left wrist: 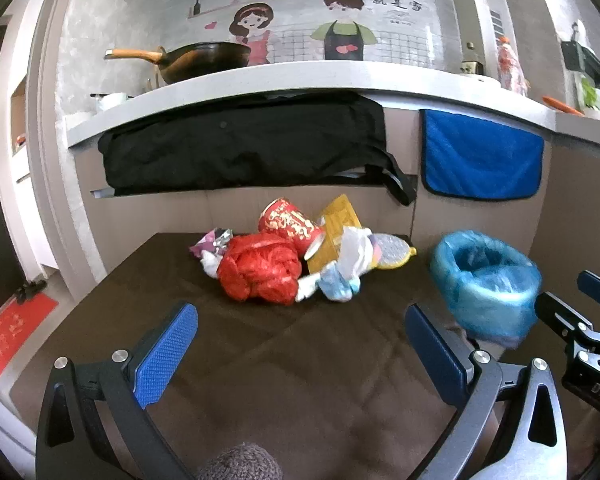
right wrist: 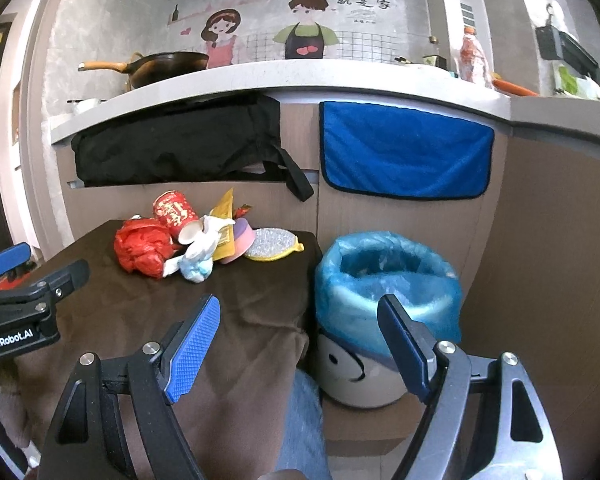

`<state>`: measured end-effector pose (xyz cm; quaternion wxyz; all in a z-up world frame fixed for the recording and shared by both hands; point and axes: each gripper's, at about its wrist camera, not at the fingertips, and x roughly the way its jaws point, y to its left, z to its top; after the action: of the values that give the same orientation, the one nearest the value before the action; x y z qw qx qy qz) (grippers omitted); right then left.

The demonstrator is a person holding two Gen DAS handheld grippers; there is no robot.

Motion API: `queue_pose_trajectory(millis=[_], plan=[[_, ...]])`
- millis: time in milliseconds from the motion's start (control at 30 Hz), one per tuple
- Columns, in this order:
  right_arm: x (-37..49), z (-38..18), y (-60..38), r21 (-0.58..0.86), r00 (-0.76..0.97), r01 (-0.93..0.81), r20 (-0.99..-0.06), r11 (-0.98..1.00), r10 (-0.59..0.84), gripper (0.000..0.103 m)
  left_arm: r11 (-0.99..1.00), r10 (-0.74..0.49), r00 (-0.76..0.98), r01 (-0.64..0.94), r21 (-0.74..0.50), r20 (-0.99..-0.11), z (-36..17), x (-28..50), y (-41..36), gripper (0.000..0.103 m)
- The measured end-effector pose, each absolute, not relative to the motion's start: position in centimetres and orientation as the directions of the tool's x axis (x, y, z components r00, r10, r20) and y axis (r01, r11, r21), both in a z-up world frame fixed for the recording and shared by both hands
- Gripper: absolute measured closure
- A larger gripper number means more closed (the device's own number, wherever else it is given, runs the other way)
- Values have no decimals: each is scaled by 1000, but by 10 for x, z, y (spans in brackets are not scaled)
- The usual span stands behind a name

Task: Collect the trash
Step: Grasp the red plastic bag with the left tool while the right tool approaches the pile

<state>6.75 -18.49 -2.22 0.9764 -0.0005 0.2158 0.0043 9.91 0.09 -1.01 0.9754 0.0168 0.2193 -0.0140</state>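
A heap of trash lies at the far side of the brown-clothed table (left wrist: 284,344): a crumpled red plastic bag (left wrist: 260,272) (right wrist: 142,252), a red paper cup (left wrist: 290,224) (right wrist: 174,210) on its side, a yellow packet (left wrist: 336,220), white and pale-blue wrappers (left wrist: 340,276) (right wrist: 198,258), and a round scrub pad (right wrist: 270,244). A white bin lined with a blue bag (left wrist: 486,280) (right wrist: 384,292) stands right of the table. My left gripper (left wrist: 300,332) hangs open above the near cloth. My right gripper (right wrist: 300,324) is open over the table's right edge, near the bin.
Behind the table runs a counter front with a black cloth (left wrist: 244,144) and a blue towel (right wrist: 404,152) hanging from it. A wok (left wrist: 196,60) sits on the counter. A denim-clad leg (right wrist: 300,428) shows below the right gripper.
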Motion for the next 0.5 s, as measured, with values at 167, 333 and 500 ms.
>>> queue_pose_trajectory(millis=[167,333,500], plan=[[106,-23,-182,-10,900,-27,-436,1000,19,25,997,-70,888,69,-18,-454,-17,140,13,1],[145,-21,-182,-3,890,-32,-456,999,27,25,996,-79,876,50,-74,-477,-15,179,34,1],[181,-12,-182,10,882,-40,-470,999,40,25,999,-36,878,28,-23,-477,-1,224,48,1]])
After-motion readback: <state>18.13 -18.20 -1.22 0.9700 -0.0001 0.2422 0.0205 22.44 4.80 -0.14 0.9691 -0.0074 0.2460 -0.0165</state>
